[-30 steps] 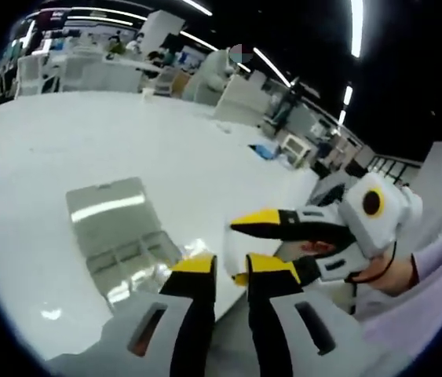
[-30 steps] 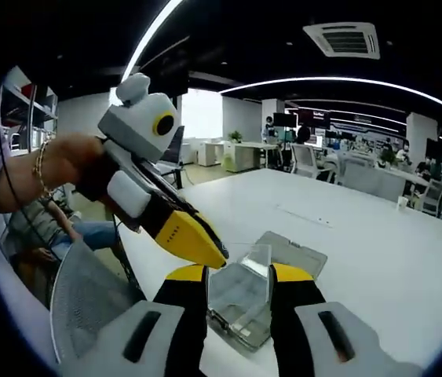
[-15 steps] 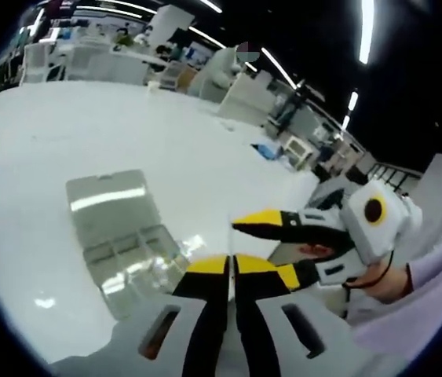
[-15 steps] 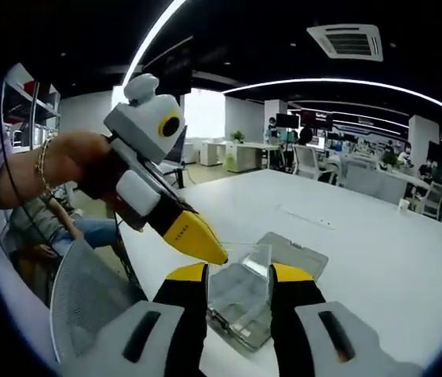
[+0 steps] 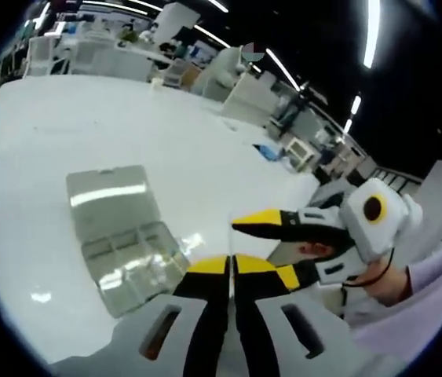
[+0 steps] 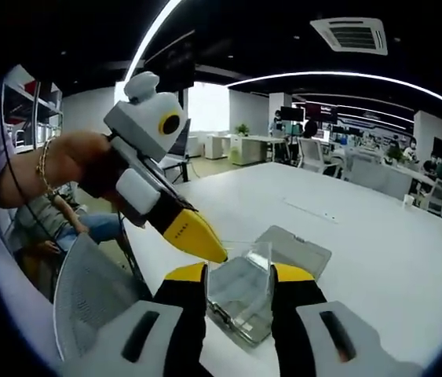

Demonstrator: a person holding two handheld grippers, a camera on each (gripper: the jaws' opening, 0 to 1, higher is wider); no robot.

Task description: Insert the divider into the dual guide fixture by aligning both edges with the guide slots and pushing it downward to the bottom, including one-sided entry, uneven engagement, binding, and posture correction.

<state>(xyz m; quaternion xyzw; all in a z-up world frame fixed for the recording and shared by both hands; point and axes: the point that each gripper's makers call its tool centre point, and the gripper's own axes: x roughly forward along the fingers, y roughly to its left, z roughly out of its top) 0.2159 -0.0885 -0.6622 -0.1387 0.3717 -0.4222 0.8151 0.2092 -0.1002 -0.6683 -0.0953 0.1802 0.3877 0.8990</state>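
**Divider held over the open box, both grippers at the table's edge**

Left gripper view first: at 9 o'clock the white table [image 5: 71, 133] spreads wide, and on it lies the clear box [image 5: 122, 236], lid flat and open toward 11 o'clock, ribbed tray toward 6 o'clock. Moving to centre, the left gripper [image 5: 231, 265] rises from 6 o'clock with its yellow tips pressed tight together, clenched, and I cannot tell whether anything thin is pinched between them. Just past it at 3 o'clock comes the right gripper [image 5: 240, 251], one yellow jaw stretched out above, the other lower down beside the left gripper's tips. A hand [image 5: 381, 279] grips its white body at 4 o'clock, a pale sleeve [image 5: 425, 314] behind it. Office desks crowd the far background at 12 o'clock.

Over to the right gripper view: at 9 o'clock a hand [image 6: 67, 169] wearing a bracelet holds the left gripper [image 6: 211, 255], which slants down toward centre, its yellow tip landing right at the top left corner of the divider [image 6: 244, 271]. A grey mesh chair back [image 6: 99, 279] sits at 7 o'clock. At 6 o'clock the right gripper [image 6: 240, 275] stands with its jaws apart, one on each side edge of the clear divider, grasping it upright. Directly behind and under the divider is the box [image 6: 295, 255], tray near, lid beyond toward 3 o'clock, resting on the table [image 6: 378, 267]. Whether the divider's lower edge is already in the slots, I cannot tell.
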